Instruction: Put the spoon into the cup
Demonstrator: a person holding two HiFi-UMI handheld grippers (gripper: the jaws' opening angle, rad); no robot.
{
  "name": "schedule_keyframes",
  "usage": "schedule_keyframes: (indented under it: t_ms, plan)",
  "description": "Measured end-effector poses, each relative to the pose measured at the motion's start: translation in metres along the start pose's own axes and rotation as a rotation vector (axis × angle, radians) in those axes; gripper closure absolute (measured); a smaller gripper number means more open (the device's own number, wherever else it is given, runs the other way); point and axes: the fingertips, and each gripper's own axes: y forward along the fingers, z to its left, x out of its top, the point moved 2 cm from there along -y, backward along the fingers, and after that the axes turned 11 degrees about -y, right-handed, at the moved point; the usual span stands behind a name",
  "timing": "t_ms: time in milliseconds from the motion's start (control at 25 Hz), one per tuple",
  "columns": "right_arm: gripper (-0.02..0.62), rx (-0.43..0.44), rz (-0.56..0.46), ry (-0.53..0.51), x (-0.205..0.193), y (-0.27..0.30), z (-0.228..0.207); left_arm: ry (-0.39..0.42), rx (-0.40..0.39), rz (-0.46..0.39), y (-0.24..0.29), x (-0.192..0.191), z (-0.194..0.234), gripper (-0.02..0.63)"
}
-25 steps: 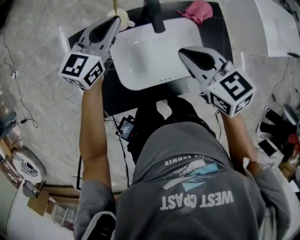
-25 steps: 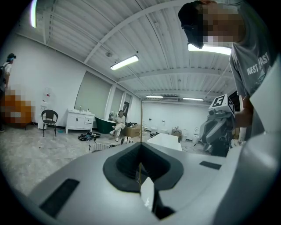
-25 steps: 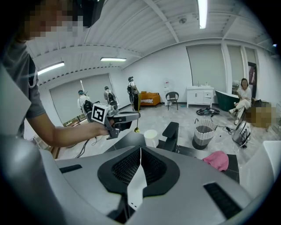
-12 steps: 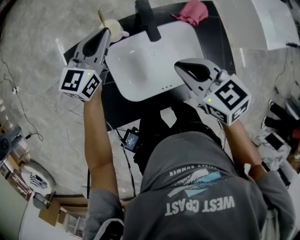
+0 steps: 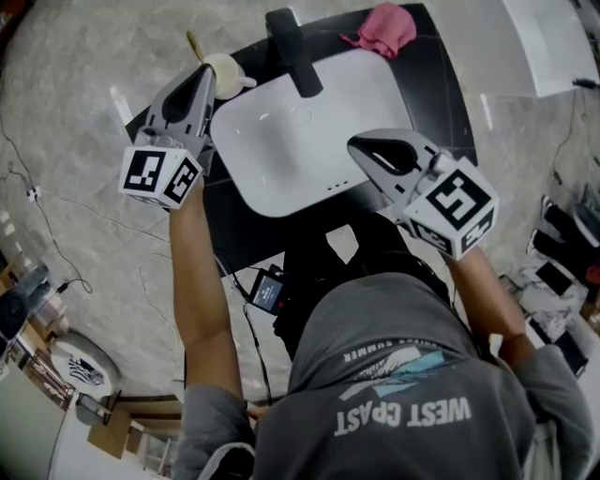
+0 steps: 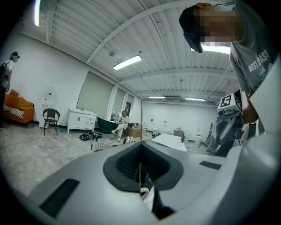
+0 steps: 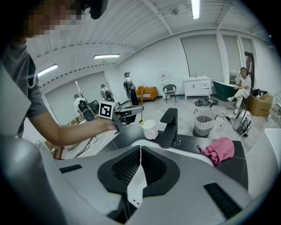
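A white cup (image 5: 226, 70) stands on the black counter left of the sink, also seen in the right gripper view (image 7: 150, 129). My left gripper (image 5: 207, 77) is right beside the cup and shut on the thin gold spoon (image 5: 194, 45). The spoon runs upright between the jaws (image 6: 141, 132). From the right gripper view the left gripper (image 7: 131, 109) holds the spoon (image 7: 141, 117) bowl down at the cup's left rim; I cannot tell whether it is inside. My right gripper (image 5: 362, 146) hovers over the sink's near right edge, shut with nothing held (image 7: 140, 149).
A white sink basin (image 5: 281, 141) fills the middle of the black counter (image 5: 431, 75). A black faucet (image 5: 292, 42) rises at its back and a pink cloth (image 5: 386, 23) lies at the back right. A slatted bin (image 7: 204, 123) stands on the floor behind.
The counter and cup have slid lower in the head view. My left gripper stays by the cup with the spoon, now leaning more to the left. The right gripper has hardly moved.
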Motion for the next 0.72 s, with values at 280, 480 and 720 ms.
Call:
schedule_keyframes:
  t_ms: [280, 480, 720]
  plan:
    - [0.563, 0.009, 0.007, 0.012, -0.001, 0.009, -0.004, -0.012, 0.001, 0.003, 0.009, -0.004, 0.013, 0.606]
    - [0.563, 0.01, 0.019, 0.032, -0.008, 0.012, -0.007, -0.012, -0.001, 0.016, 0.014, -0.013, 0.018, 0.606]
    - [0.563, 0.02, 0.023, 0.045, -0.015, 0.019, -0.009, -0.017, 0.004, 0.035, 0.017, -0.025, 0.027, 0.606]
